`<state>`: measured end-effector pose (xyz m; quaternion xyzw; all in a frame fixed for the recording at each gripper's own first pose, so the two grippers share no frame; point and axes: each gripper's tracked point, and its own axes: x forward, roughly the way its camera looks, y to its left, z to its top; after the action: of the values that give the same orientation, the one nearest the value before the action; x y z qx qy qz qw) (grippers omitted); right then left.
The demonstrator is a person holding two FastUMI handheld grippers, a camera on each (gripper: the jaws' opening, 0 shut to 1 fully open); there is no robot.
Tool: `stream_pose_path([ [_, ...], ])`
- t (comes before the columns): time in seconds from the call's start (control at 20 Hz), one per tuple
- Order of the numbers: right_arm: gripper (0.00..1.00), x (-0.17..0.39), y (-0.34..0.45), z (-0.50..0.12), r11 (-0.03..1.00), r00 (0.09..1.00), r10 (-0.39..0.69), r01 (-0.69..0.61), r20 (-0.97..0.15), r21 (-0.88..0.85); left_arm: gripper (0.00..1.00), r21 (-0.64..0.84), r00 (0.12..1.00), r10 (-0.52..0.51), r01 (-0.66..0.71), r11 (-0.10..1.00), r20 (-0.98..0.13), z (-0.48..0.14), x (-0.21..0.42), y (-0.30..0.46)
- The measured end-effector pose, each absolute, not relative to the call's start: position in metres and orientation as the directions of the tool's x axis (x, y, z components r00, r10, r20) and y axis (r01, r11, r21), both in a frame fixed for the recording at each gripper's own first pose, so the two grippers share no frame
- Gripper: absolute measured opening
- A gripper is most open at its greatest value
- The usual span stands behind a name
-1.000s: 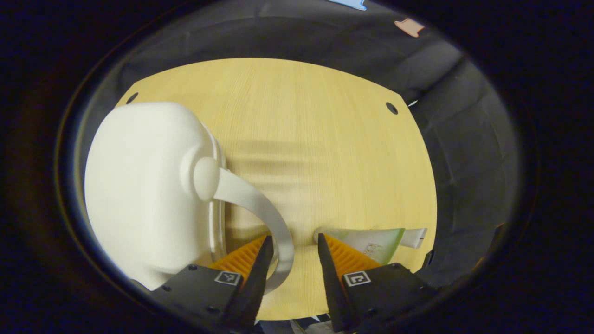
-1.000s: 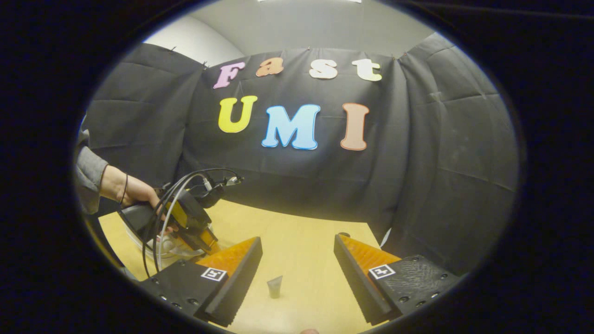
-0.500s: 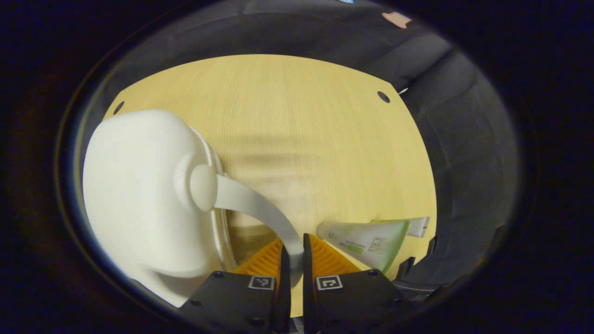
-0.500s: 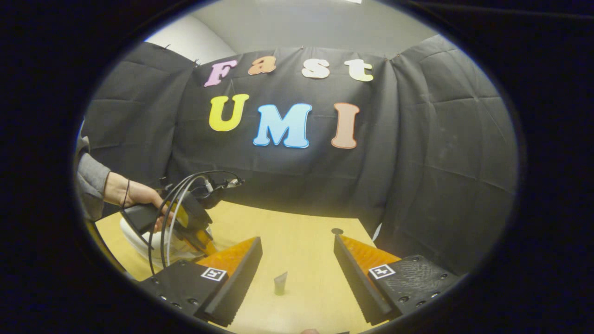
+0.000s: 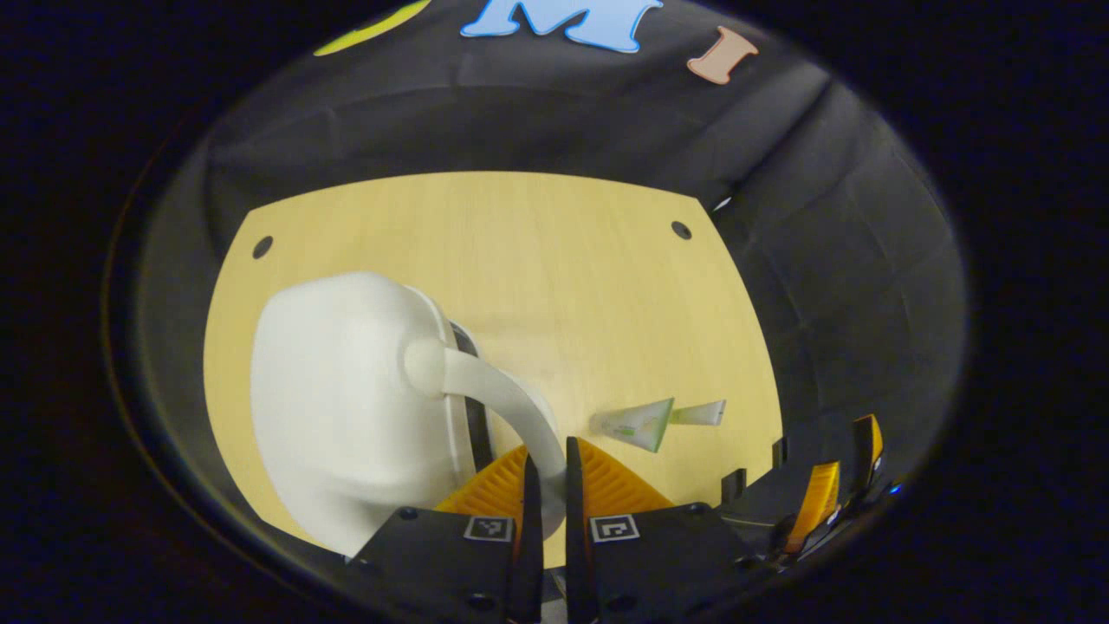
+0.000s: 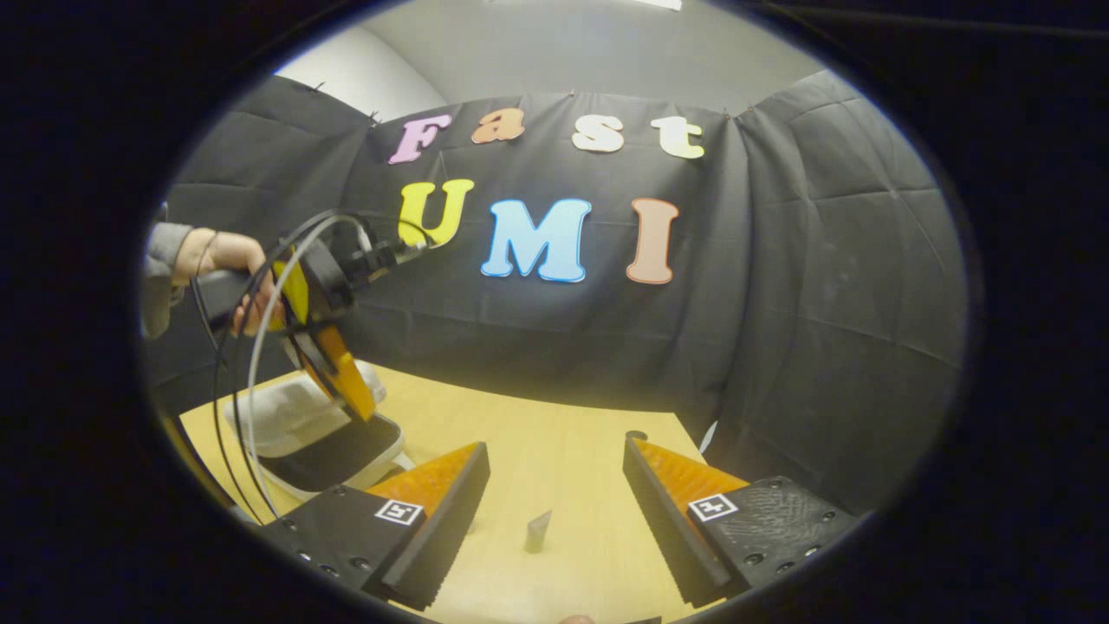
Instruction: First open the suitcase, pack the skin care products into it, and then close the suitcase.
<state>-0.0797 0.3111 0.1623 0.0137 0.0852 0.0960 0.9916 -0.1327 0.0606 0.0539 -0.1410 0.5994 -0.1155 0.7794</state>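
With the left gripper (image 5: pixel 548 485) clamped on the handle (image 5: pixel 511 407) of the white suitcase (image 5: pixel 346 407) on the table (image 5: pixel 563 260), lift the lid in an arc while the right gripper (image 6: pixel 554 507) waits open above the tube (image 6: pixel 536 531)

The left gripper (image 5: pixel 548 485) is closed with both fingers pressed on the suitcase handle (image 5: pixel 511 407), gripped by a hand (image 6: pixel 227 269) raised at its rear, while the right gripper (image 6: pixel 554 503) hovers with jaws spread apart.
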Motion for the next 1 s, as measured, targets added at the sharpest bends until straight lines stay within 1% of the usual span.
stream_pose_path([
  [0.05, 0.95, -0.08, 0.313, 0.163, 0.981, 0.967, 0.194, -0.189, -0.166, 0.048, 0.15, -0.347, 0.272, -0.333, -0.002, 0.938, -0.903, 0.07, -0.131, 0.078],
  [0.1, 0.95, -0.078, 0.314, 0.162, 0.981, 0.967, 0.195, -0.188, -0.167, 0.054, 0.18, -0.332, 0.294, -0.311, -0.022, 0.943, -0.904, 0.086, -0.129, 0.098],
  [0.25, 0.95, -0.078, 0.32, 0.164, 0.98, 0.966, 0.195, -0.187, -0.172, 0.061, 0.18, -0.274, 0.372, -0.236, -0.053, 0.96, -0.898, 0.12, -0.119, 0.166],
  [0.4, 0.95, -0.078, 0.326, 0.166, 0.98, 0.965, 0.196, -0.189, -0.172, 0.054, 0.18, -0.2, 0.395, -0.154, -0.076, 0.977, -0.905, 0.138, -0.123, 0.229],
  [0.5, 0.95, -0.078, 0.332, 0.169, 0.981, 0.966, 0.192, -0.185, -0.171, 0.055, 0.18, -0.13, 0.428, -0.08, -0.09, 0.987, -0.9, 0.142, -0.119, 0.272],
  [0.6, 0.95, -0.08, 0.339, 0.172, 0.982, 0.968, 0.187, -0.18, -0.167, 0.058, 0.17, -0.048, 0.453, 0.007, -0.109, 0.993, -0.892, 0.141, -0.116, 0.317],
  [0.75, 0.95, -0.08, 0.351, 0.173, 0.983, 0.968, 0.18, -0.169, -0.173, 0.074, 0.17, 0.041, 0.431, 0.105, -0.155, 0.987, -0.896, 0.115, -0.123, 0.374],
  [0.85, 0.95, -0.083, 0.357, 0.171, 0.985, 0.968, 0.167, -0.155, -0.187, 0.08, 0.18, 0.151, 0.427, 0.209, -0.166, 0.975, -0.88, 0.096, -0.127, 0.426],
  [0.9, 0.95, -0.085, 0.358, 0.17, 0.986, 0.968, 0.157, -0.144, -0.196, 0.078, 0.18, 0.184, 0.412, 0.241, -0.173, 0.968, -0.879, 0.084, -0.132, 0.448],
  [1.0, 0.95, -0.086, 0.363, 0.167, 0.99, 0.967, 0.135, -0.123, -0.217, 0.068, 0.17, 0.205, 0.39, 0.267, -0.192, 0.96, -0.881, 0.062, -0.137, 0.484],
])
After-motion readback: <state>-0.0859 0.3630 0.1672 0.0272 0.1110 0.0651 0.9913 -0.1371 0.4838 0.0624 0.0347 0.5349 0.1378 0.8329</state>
